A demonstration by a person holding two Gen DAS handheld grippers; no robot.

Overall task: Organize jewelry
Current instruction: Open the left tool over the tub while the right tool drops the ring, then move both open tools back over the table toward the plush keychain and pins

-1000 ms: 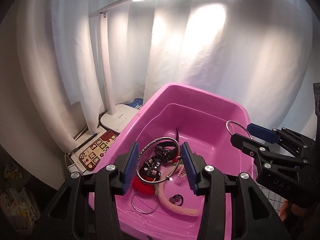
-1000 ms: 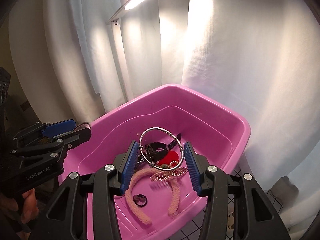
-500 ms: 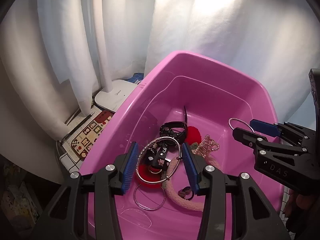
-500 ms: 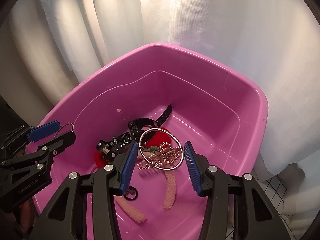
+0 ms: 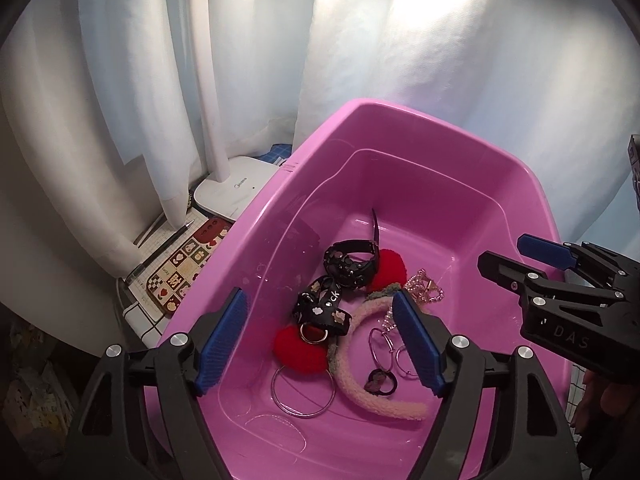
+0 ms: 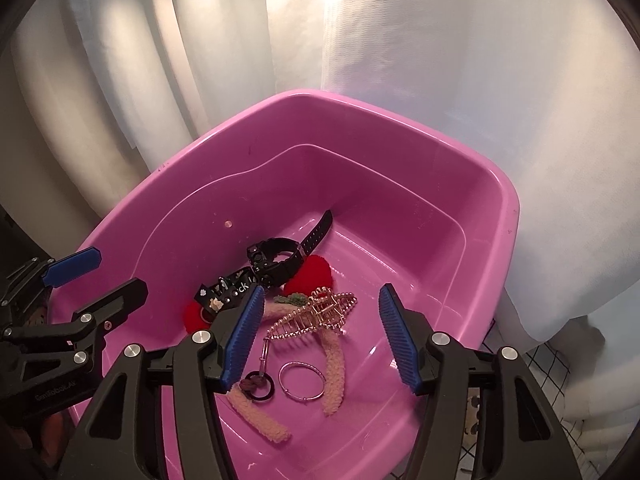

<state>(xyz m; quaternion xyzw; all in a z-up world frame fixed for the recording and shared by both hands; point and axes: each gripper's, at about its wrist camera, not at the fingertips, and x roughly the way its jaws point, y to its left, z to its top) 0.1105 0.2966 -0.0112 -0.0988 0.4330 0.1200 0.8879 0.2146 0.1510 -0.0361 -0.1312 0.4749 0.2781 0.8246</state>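
Note:
A pink plastic tub (image 5: 532,184) (image 6: 496,184) holds the jewelry. My left gripper (image 5: 320,340) is open and empty above its near left part. My right gripper (image 6: 320,332) is open and empty above its near right part; it also shows in the left wrist view (image 5: 516,252). On the tub floor lie silver bangles (image 5: 303,393) (image 6: 302,381), a fuzzy pink headband (image 5: 360,380) (image 6: 334,368), a gold hair claw (image 6: 316,312), black studded straps (image 5: 348,264) (image 6: 276,260), red pom-poms (image 5: 300,348) and a small dark ring (image 6: 256,386).
A white desk lamp base (image 5: 236,190) and stem stand left of the tub, with a patterned card (image 5: 180,272) and a pen beside it. White curtains hang close behind. A grid-patterned cloth (image 6: 536,364) shows right of the tub.
Both grippers opened wide and each let go of its silver bangle; the bangles now lie on the tub floor. Both views tilted further down into the tub.

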